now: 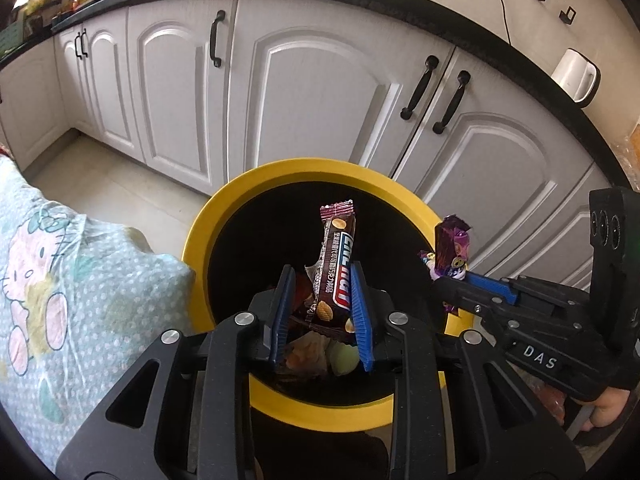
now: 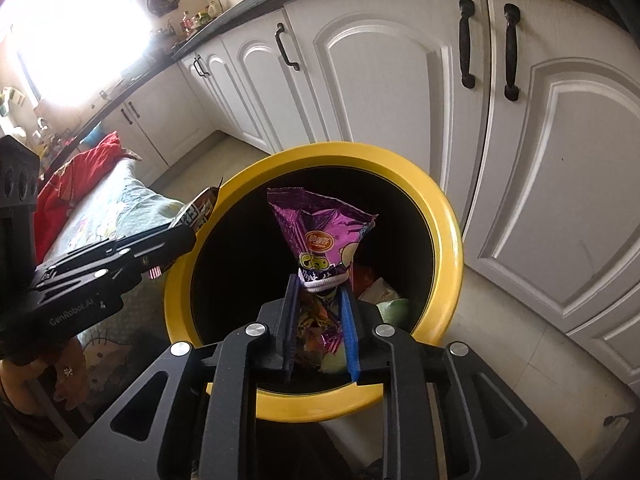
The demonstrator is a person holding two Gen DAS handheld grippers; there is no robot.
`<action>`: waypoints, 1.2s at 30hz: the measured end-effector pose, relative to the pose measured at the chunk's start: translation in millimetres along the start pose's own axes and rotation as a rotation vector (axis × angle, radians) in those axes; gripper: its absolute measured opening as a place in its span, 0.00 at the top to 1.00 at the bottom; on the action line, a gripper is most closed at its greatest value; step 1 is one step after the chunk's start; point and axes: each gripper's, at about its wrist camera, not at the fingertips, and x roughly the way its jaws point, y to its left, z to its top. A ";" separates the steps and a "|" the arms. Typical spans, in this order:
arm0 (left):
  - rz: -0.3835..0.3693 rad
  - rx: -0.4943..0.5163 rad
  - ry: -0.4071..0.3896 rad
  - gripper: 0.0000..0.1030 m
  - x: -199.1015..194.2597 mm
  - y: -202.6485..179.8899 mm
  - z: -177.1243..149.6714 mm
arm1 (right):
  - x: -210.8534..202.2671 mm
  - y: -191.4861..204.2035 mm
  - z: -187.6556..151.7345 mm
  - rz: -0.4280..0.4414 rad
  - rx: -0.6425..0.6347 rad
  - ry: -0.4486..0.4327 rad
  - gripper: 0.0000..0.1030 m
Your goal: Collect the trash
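Kitchen: wrappers [image 1: 334, 264] over bin [image 1: 200, 232].

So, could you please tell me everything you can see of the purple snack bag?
The purple snack bag is a shiny, crinkled foil packet with a torn-open top, an orange logo, green lettering and a cartoon face. It stands upright, flaring wide at the top and pinched narrow at the bottom between the blue pads of the right gripper. It hangs over the dark mouth of the yellow-rimmed bin, touching nothing else visible.
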 end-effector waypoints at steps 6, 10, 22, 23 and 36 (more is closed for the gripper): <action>0.007 -0.005 0.003 0.73 0.5 0.8 -0.3 | -3.5 -3.6 -1.2 -0.002 0.009 -0.011 0.79; 0.013 -0.009 0.000 0.65 -2.4 2.4 0.3 | -6.0 -6.2 -0.2 -0.004 0.014 -0.018 0.78; 0.035 -0.027 -0.029 0.41 -24.1 13.8 1.4 | -22.2 -5.6 2.9 -0.012 0.021 -0.060 0.57; 0.038 -0.027 -0.030 0.39 -25.5 14.3 2.0 | -25.2 -4.4 3.5 -0.012 0.019 -0.066 0.56; 0.080 -0.041 -0.087 0.11 -65.8 26.0 2.0 | -55.8 19.4 8.0 -0.019 -0.004 -0.139 0.21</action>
